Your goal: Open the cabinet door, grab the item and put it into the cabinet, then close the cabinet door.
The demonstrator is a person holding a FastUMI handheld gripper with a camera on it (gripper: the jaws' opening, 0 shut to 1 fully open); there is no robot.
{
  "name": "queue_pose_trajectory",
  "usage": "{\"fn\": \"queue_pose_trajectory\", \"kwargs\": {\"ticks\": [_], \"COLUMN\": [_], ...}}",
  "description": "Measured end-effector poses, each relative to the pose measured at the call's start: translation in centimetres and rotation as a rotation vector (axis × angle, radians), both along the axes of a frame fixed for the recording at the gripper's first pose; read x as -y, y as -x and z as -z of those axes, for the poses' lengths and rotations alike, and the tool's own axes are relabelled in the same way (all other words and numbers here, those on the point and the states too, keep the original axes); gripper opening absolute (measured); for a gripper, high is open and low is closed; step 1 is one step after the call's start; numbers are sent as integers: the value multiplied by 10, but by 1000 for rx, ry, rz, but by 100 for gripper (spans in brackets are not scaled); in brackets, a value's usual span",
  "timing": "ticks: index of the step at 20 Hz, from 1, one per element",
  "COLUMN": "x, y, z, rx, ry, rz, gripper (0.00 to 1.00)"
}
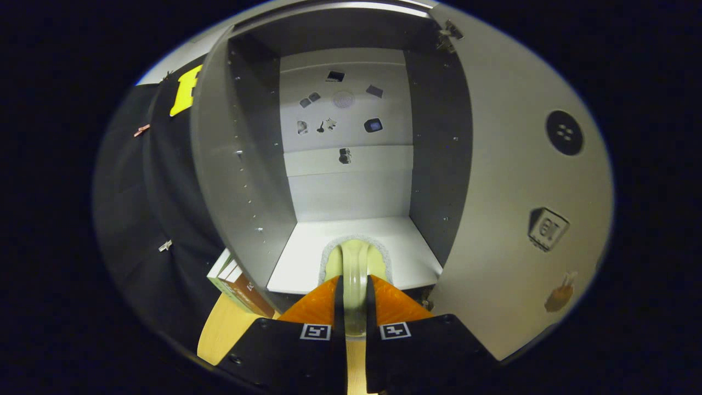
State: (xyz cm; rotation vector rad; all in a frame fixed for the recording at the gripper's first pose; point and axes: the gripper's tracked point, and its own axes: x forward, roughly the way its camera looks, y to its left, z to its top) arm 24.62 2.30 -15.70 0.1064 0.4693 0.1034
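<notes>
Claw [355, 307] of mine sits closed on a pale yellow-green brush-like item with a curved plastic handle [355, 269]; both fingers [321, 307] press on the handle from either side, and the item's wider head, edged with a grey fuzzy rim, reaches out just ahead of the fingertips. That head hangs over the front edge of the white bottom shelf [299, 263] of the grey cabinet [241, 164], so the item is at the mouth of the cabinet; I cannot tell whether it touches the shelf.

The cabinet stands open straight ahead of me. Its grey door [521, 181] is swung wide to the right of my fingers, with a metal hinge [449, 34] at its upper corner, a round black disc [564, 132] high on its inner face and a small square tag [547, 228] lower down. The pale back panel [345, 109] carries several small dark shapes and one round perforated patch [343, 99]. The left side wall shows a column of small holes.

To the left of the cabinet, low down, a stack of books [236, 282] lies on a light wooden tabletop [222, 329], which also shows in the narrow gap between my fingers. Black cloth [142, 208] hangs beyond, left of the cabinet.
</notes>
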Motion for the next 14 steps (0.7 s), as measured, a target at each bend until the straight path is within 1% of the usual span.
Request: {"fn": "queue_pose_trajectory", "kwargs": {"ticks": [2,6,11,14], "x": [0,-16,-39,-44], "y": [-28,-77,-120,-141], "z": [8,33,70,88], "rx": [-4,-42,-82,-111], "ry": [28,42,65,59], "rz": [4,-14,-55,-58], "gripper": [18,18,17,17]}}
